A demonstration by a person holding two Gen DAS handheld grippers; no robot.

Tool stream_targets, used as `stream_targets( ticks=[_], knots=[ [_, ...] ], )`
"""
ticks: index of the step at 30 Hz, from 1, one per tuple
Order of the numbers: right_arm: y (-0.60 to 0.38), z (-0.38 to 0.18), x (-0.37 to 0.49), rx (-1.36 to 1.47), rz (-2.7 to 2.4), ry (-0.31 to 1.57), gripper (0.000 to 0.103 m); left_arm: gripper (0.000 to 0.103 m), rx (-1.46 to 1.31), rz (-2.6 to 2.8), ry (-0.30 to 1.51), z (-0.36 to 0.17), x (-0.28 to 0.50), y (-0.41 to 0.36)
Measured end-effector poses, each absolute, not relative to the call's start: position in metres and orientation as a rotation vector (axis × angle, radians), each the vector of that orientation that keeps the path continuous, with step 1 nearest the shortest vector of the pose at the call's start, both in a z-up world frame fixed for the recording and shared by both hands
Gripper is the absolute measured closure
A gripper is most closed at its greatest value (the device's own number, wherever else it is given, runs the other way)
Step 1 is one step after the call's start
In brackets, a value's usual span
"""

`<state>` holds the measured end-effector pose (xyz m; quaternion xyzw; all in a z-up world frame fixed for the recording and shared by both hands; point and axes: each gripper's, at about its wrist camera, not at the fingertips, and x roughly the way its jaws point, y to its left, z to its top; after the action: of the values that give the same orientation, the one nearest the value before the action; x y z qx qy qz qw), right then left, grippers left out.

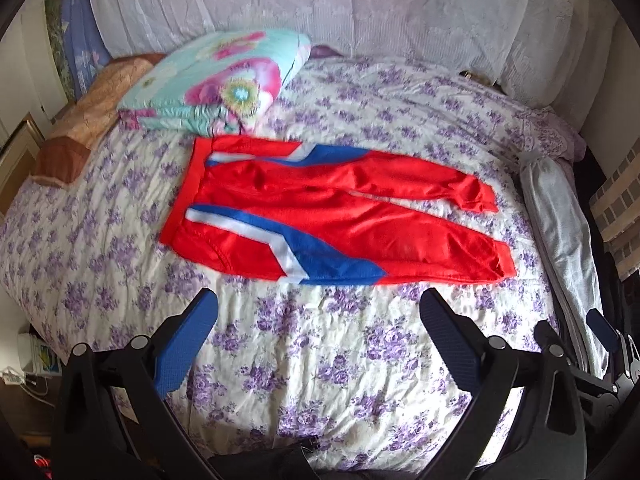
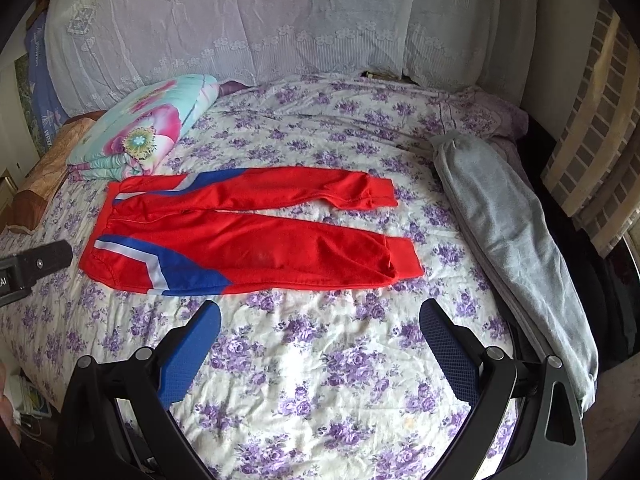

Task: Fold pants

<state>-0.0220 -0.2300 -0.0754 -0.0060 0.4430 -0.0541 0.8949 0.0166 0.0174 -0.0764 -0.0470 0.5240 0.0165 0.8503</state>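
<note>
We see the red pants (image 1: pixel 332 216) spread flat on the bed (image 1: pixel 320 360), waistband towards the floral pillow (image 1: pixel 216 84). Our left gripper (image 1: pixel 320 320) and right gripper (image 2: pixel 320 320) hover short of them, jaws released; grey garment (image 2: pixel 512 240), possibly trousers, lies rightward.

Bed (image 1: pixel 320 360), covered by a white sheet printed with purple flowers, lies directly ahead of and beneath the tongs; folded floral quilt (image 1: pixel 216 84), turquoise with pink blooms, rests on the bed far ahead and to the left of the tongs; brown patterned pillow (image 1: pixel 80 120) sits just left of the quilt; grey garment (image 2: pixel 512 240) lies lengthwise along the bed's right edge, ahead and right of the tongs; white lace curtain (image 2: pixel 260 20) hangs behind the bed.
</note>
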Motion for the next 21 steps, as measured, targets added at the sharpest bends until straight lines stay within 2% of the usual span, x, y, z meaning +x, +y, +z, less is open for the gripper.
stream_targets(
  ticks=[6,9,12,17,18,19,20,21],
  knots=[
    [-0.274,-0.133,0.000,0.036,-0.235,1.093,0.004,0.005,-0.226,0.229,1.325,-0.196,0.056,0.092],
    [-0.296,-0.152,0.001,0.059,-0.296,1.146,0.004,0.005,-0.393,0.279,1.361,-0.241,0.086,0.145],
    [-0.313,-0.162,0.005,0.074,-0.331,1.166,0.004,0.005,-0.536,0.283,1.353,-0.265,0.107,0.182],
    [-0.335,-0.179,0.021,0.120,-0.358,1.210,0.004,0.007,-0.552,0.306,1.343,-0.279,0.138,0.195],
    [-0.338,-0.182,0.025,0.125,-0.359,1.214,0.004,0.015,-0.548,0.312,1.331,-0.278,0.144,0.197],
    [-0.340,-0.184,0.028,0.130,-0.357,1.218,0.004,0.040,-0.533,0.328,1.325,-0.277,0.150,0.198],
    [-0.343,-0.186,0.032,0.141,-0.347,1.216,0.004,0.057,-0.524,0.342,1.326,-0.276,0.156,0.201],
    [-0.345,-0.187,0.036,0.160,-0.326,1.211,0.004,0.068,-0.548,0.339,1.317,-0.274,0.161,0.203]
  ],
)
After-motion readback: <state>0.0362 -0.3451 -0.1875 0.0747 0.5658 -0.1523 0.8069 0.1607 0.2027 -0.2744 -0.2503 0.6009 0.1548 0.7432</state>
